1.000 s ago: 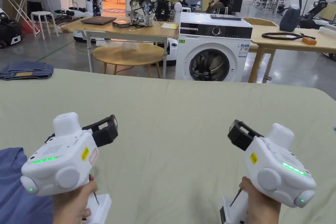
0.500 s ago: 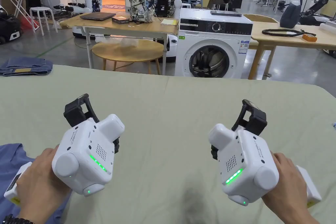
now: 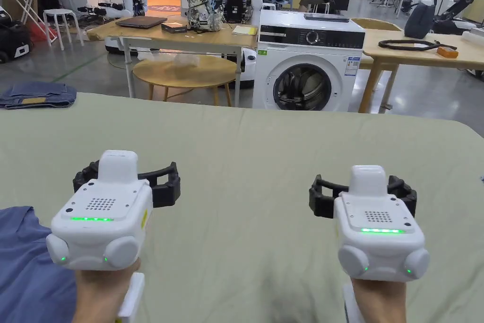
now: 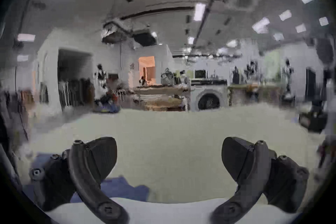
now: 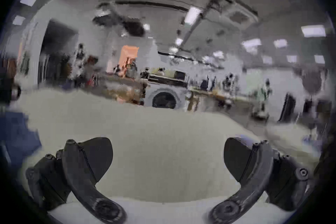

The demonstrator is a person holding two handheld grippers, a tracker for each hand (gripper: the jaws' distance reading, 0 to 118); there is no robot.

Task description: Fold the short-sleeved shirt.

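Note:
A blue shirt (image 3: 23, 262) lies at the near left corner of the pale green table (image 3: 246, 149), partly cut off by the frame; a strip of the blue shirt (image 4: 118, 188) shows low in the left gripper view. My left gripper (image 3: 126, 182) is held level above the table just right of the shirt, jaws wide apart and empty (image 4: 169, 157). My right gripper (image 3: 363, 192) hovers over bare table at the right, also open with nothing between its jaws (image 5: 168, 157). Both are held by a person's hands.
Folded jeans (image 3: 37, 95) lie at the table's far left edge. Beyond the table stand a washing machine (image 3: 307, 68), a round wooden table (image 3: 186, 75), wooden desks with a backpack (image 3: 204, 4), and seated people farther back.
Both grippers have rotated from tilted, side-on poses to level, pointing straight away from me. Their jaws stay open and empty.

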